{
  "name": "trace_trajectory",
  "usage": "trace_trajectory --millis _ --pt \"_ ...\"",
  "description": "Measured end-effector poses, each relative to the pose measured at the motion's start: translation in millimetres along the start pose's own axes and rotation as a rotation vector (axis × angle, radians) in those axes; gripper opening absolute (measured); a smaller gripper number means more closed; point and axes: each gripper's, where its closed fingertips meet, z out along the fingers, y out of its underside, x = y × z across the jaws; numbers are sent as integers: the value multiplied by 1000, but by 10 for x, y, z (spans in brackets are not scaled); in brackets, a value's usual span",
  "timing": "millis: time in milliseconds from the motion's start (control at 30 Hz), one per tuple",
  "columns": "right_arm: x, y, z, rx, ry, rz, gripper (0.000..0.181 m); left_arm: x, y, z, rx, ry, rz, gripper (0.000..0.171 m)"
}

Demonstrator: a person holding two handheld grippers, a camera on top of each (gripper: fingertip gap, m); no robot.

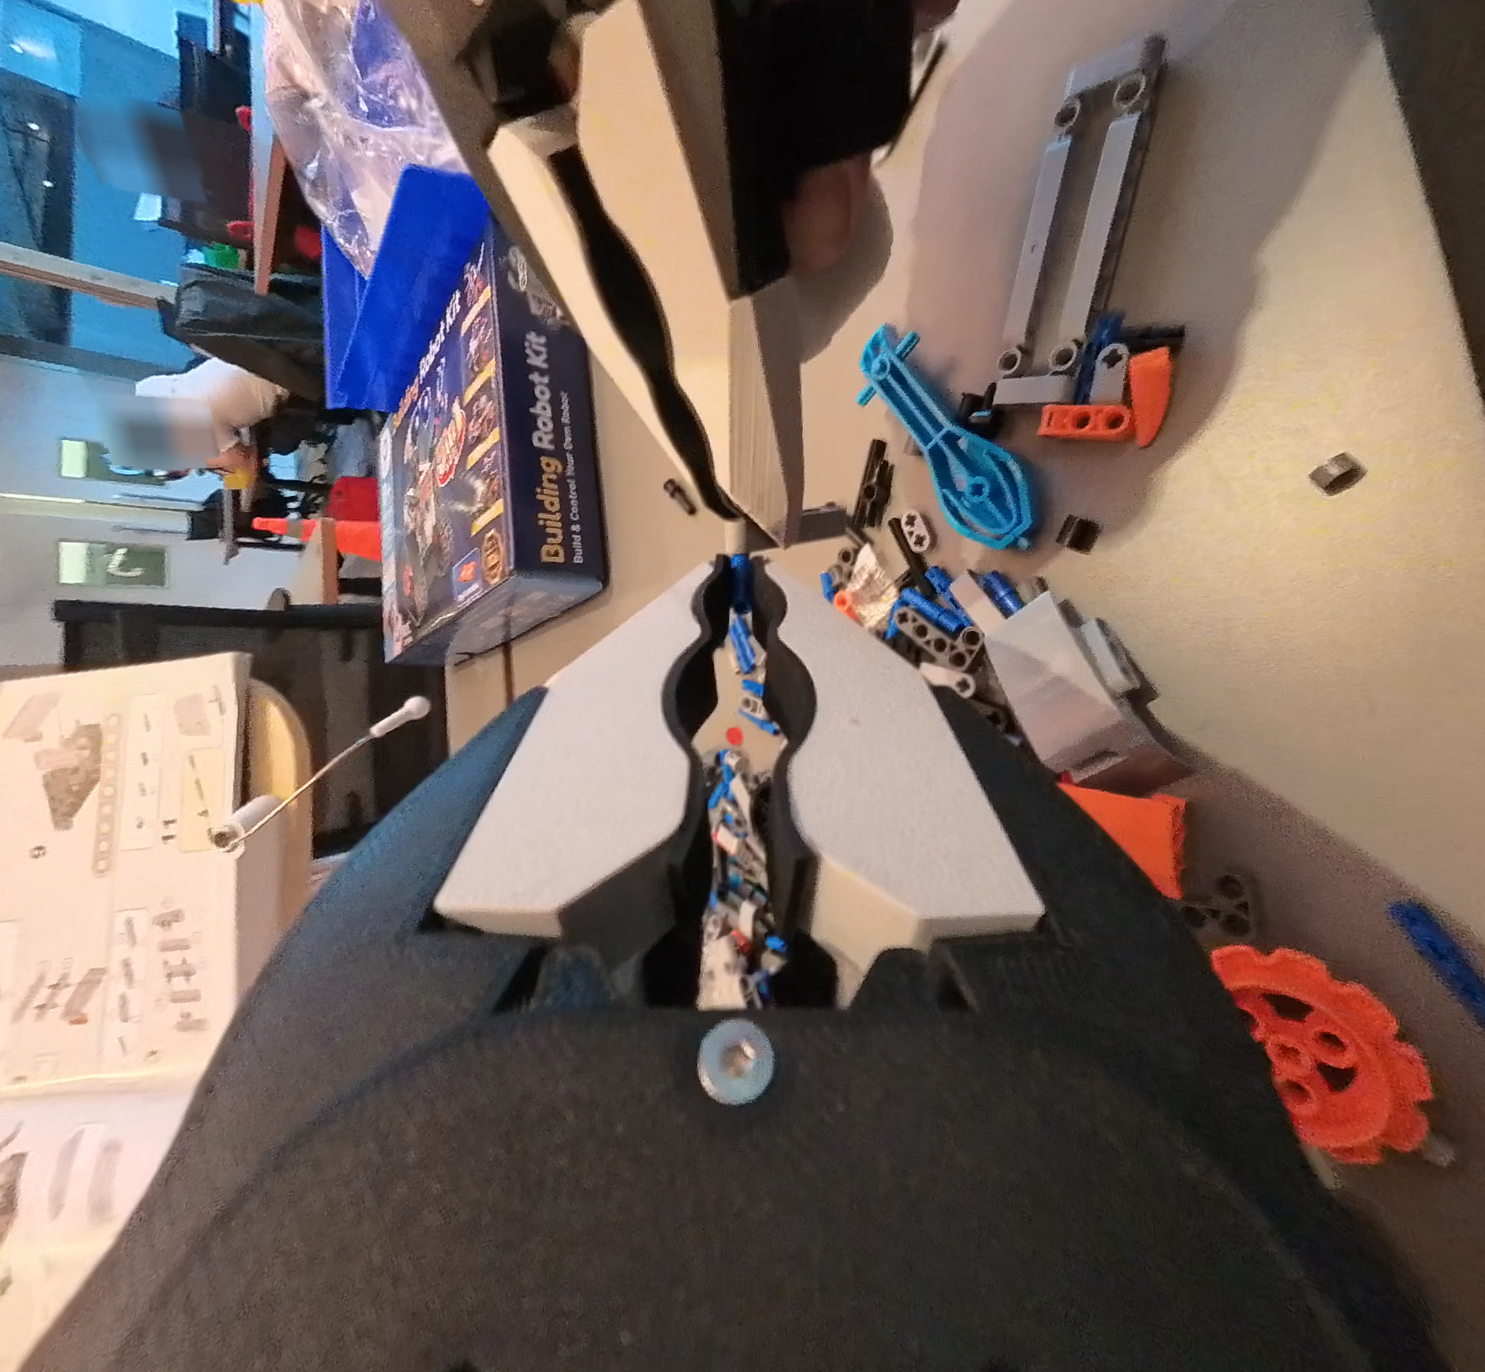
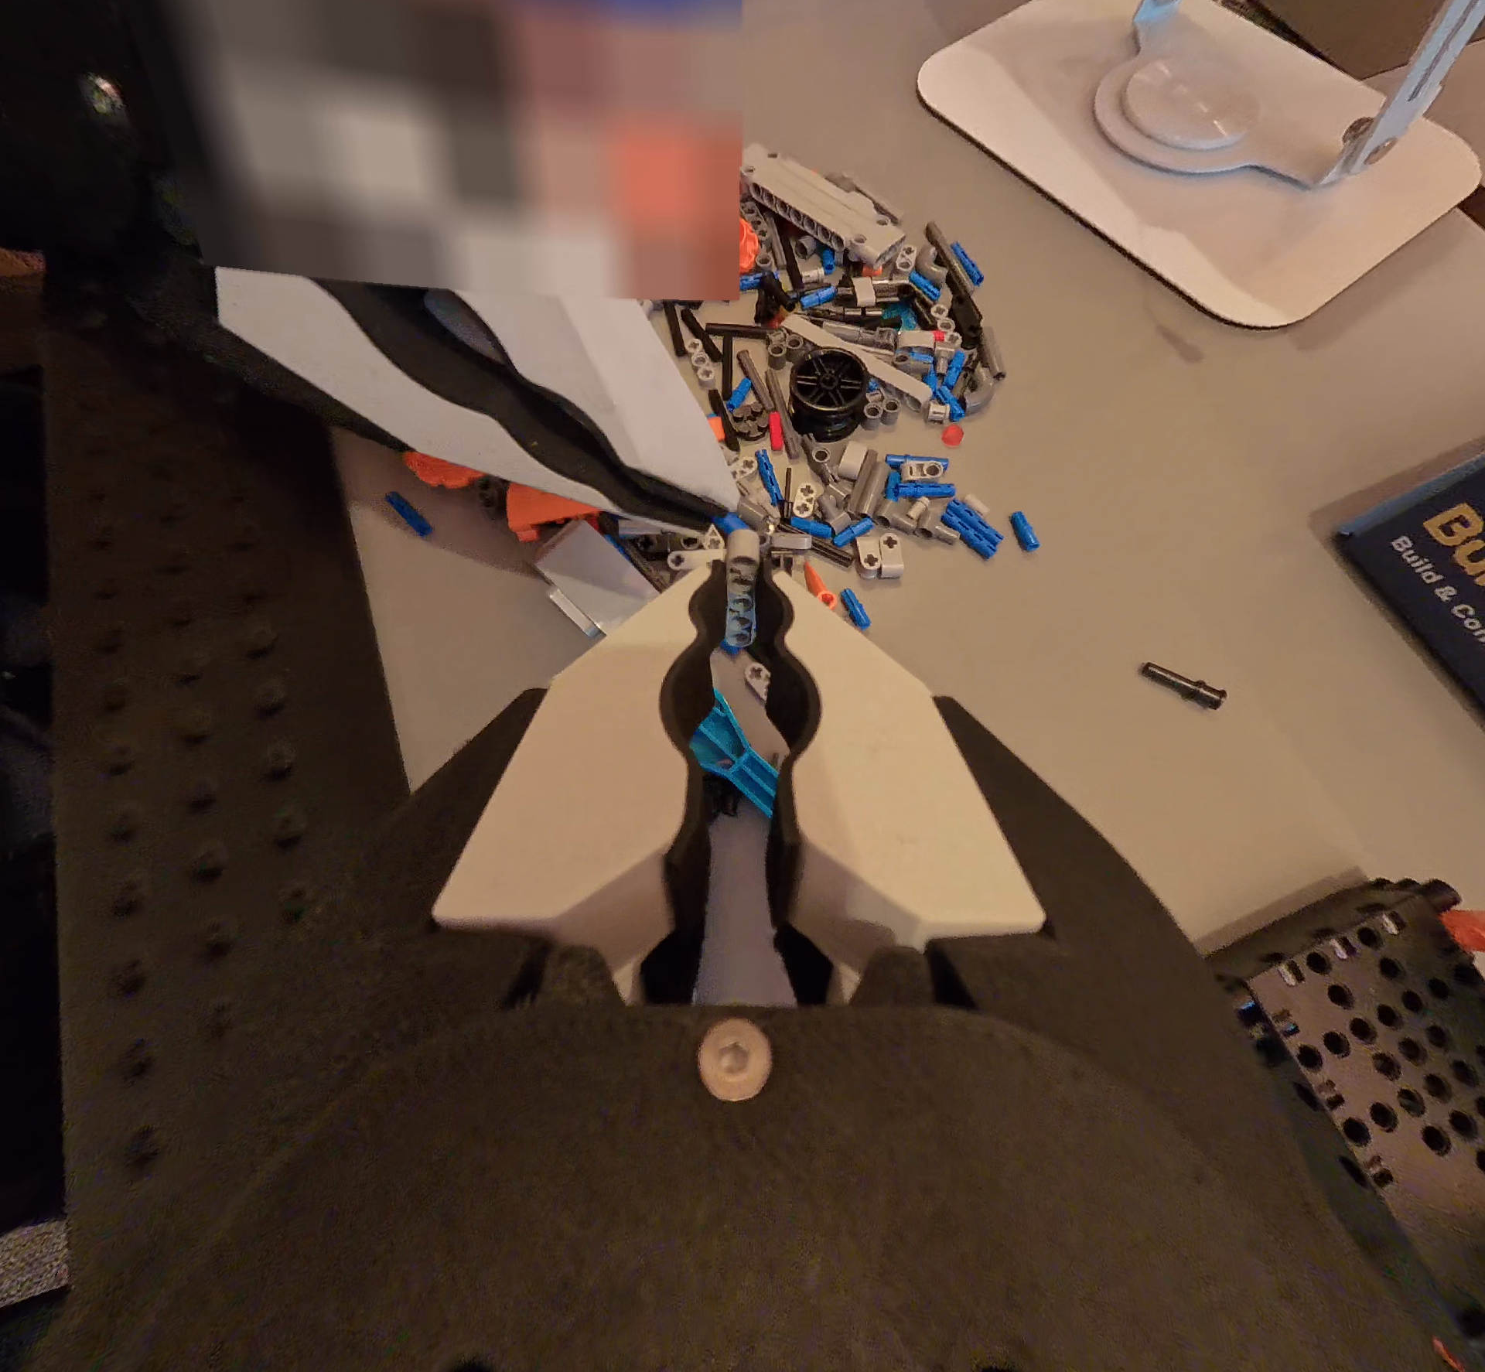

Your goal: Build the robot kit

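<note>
- The left gripper [image 1: 739, 570] has its fingers closed on a small blue pin [image 1: 739, 580], pinched right at the fingertips.
- The right gripper [image 2: 743, 578] is clamped on a short grey beam [image 2: 741, 594] with a row of holes; the beam runs along the fingers and its end pokes out past the tips.
- The 2 grippers meet tip to tip above the table [image 2: 1045, 731], so the pin sits at the end of the beam; whether it is already seated in a hole I cannot tell.
- Both parts look like hard, light plastic: stiff, not fragile, but smooth and tiny, so likely to twist or slip out of a grip that is off centre.
- I judge the pin is best held by its middle collar with one end left free, and the beam by its flat sides, clear of the end hole.
- The pin is bright blue and round; the beam is pale grey, tinted blue lower down between the fingers.
- Below lies a loose pile of parts [image 2: 868, 401] in blue, grey and black, with a black wheel [image 2: 828, 389] in it.
- Near it are a turquoise tool [image 1: 948, 441], an orange gear [image 1: 1326, 1052], a dark blue box [image 1: 490, 466], an open instruction sheet [image 1: 120, 851] and a white stand base [image 2: 1189, 152].
</note>
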Motion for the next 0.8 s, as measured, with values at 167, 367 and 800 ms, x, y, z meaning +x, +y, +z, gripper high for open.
trace_trajectory --millis 167,367,800 --pt "-28 -18 -32 37 -58 16 4 -10 -27 -27 19 -2 -10 1" --pt "-150 -221 -218 219 -235 81 4 -148 -190 -231 219 11 -142 1" --pt "-379 -417 -491 401 -440 51 4 -240 -450 -512 428 38 -228 1"
